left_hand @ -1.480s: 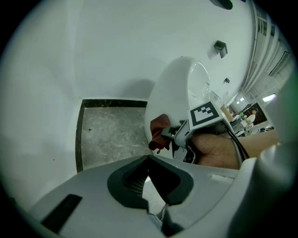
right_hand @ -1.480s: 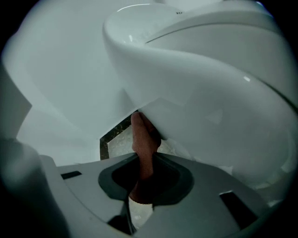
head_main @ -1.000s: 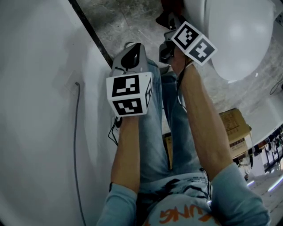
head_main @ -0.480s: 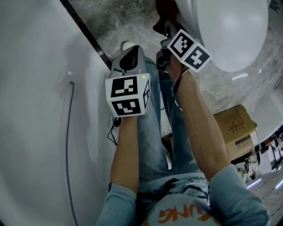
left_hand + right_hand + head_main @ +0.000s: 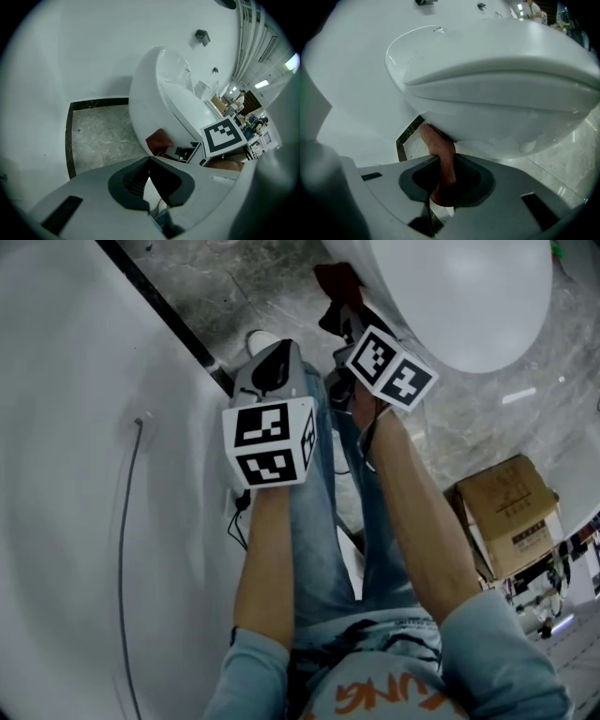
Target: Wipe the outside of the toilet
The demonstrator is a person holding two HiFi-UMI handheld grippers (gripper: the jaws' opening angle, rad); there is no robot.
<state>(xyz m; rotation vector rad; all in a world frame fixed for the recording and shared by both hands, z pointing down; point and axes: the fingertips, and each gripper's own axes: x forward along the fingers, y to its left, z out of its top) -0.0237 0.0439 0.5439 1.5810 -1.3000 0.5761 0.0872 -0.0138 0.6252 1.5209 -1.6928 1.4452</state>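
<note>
Grey marble-patterned floor (image 5: 272, 296), edged by a black skirting strip (image 5: 169, 320) beneath a plain white wall (image 5: 75, 474), forms the setting. The white ceramic toilet (image 5: 497, 70) bulges overhead in the right gripper view.

The right gripper (image 5: 446, 159) has its jaws clamped on a reddish-brown cloth (image 5: 440, 145). The cloth's free end rises from the jaws and touches the underside of the bowl, close to the skirting. The bowl thus lies directly ahead of and above this claw, with only the cloth between them.

The left gripper (image 5: 150, 161) has its jaws together with nothing in them. It rests near the person's knee, with the toilet ahead and to its right, apart from it.

Likely hazards:
- The cloth meets the bowl only by a narrow folded end, so a stroke may miss much of the curved surface.
- Drag against the ceramic could pull the cloth from the jaws.
- Pressing closer might bring the hard jaw tips against the glaze.
</note>
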